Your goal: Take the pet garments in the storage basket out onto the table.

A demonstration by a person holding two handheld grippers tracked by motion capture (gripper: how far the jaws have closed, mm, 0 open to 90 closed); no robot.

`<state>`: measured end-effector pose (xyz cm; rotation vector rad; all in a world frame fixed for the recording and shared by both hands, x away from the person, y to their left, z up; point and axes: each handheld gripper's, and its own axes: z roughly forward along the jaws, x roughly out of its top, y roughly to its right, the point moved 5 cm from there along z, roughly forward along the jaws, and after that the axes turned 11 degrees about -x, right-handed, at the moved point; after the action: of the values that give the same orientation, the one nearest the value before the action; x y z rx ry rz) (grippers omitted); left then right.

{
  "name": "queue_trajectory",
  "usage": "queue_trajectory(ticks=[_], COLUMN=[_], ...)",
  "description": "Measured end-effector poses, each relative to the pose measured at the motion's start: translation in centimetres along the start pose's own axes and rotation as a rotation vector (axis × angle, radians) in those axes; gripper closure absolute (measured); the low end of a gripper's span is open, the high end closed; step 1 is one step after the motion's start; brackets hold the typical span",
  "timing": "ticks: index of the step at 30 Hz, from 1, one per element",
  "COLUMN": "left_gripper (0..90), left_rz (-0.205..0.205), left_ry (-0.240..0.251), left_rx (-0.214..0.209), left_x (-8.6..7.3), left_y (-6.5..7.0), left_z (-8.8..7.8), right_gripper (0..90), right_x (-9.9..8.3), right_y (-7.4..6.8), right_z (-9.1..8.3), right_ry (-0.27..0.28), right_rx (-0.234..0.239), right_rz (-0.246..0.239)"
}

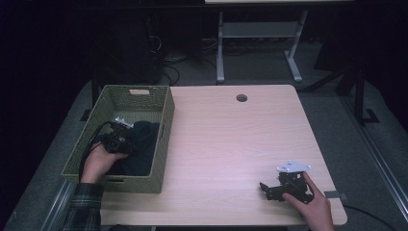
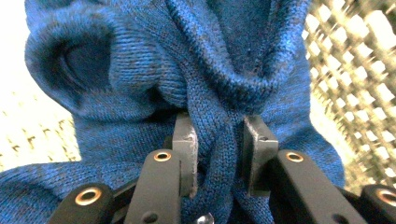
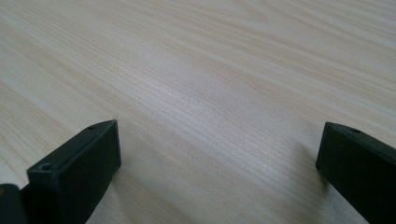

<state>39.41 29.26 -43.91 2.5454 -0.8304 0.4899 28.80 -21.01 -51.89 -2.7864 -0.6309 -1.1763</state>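
My left gripper (image 2: pixel 217 154) is clamped on just a narrow fold of the blue knit sweater (image 2: pixel 187 70), which lies bunched in the woven basket (image 1: pixel 166 120) at the table's left edge, so as I lift I judge the fold could slide out, or the trailing bulk could snag the rim and tip the basket. My left hand (image 1: pixel 98 163) reaches over the near wall, gripper angled down into the cloth. My right gripper (image 1: pixel 281 187) rests on the table (image 1: pixel 231 144) near right, jaws wide and holding nothing.

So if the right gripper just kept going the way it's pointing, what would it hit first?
Probably the wooden table top: the right gripper, jaws wide open, points low across it, towards the green basket, which lies much farther off.
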Motion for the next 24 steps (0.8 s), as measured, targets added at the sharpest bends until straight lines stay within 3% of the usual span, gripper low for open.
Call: queue_trajectory(ticks=[9,16,24], left_gripper=[71.6,71.6,71.5], left_rz=[0.019,0.03,0.066], left_ry=[0.193,0.332,0.431], left_rx=[-0.024,-0.07,-0.106], left_x=[1.1,1.7,3.1], left_y=[0.9,1.6,2.6], left_z=[-3.8,-6.9,-9.0], right_gripper=[0.0,0.0,0.0], right_x=[-0.1,-0.1,-0.1], right_y=[-0.1,0.0,0.0], right_z=[-0.1,-0.1,-0.1], right_ry=[-0.003,0.001,0.001], right_rx=[0.001,0.0,0.0], right_rz=[0.001,-0.002,-0.002])
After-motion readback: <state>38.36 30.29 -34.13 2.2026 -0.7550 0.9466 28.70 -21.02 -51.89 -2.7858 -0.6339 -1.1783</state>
